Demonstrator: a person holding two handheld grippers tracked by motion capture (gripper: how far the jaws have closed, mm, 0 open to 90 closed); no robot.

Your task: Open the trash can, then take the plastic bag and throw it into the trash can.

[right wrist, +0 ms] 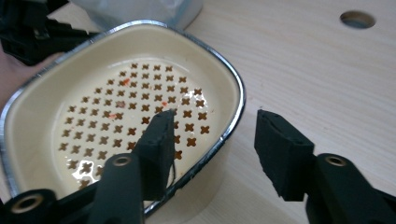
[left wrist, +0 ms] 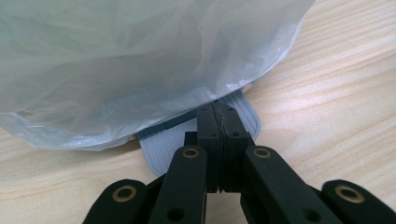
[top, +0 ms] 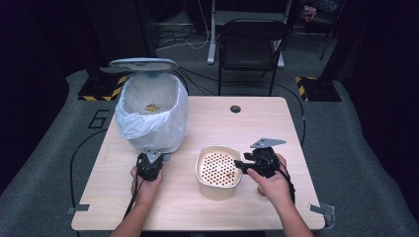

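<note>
Left gripper (left wrist: 219,122) is pressed together on the grey pedal (left wrist: 161,144) at the lined bin's (top: 150,116) near base; right gripper (right wrist: 212,135), spread, straddles the cream perforated container's (right wrist: 233,84) right rim, on the surface (top: 276,123) centre-right.

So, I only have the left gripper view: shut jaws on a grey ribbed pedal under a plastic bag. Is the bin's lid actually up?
Observer: Yes. In the high view the lid stands raised behind the open mouth of the bag-lined bin.
Reviewer: Anything inside it?
Observer: One small yellow scrap lies in the bag.
Reviewer: And the other hand?
Observer: The right gripper is open astride the rim of a cream container with a perforated base, one jaw inside and one outside.
</note>
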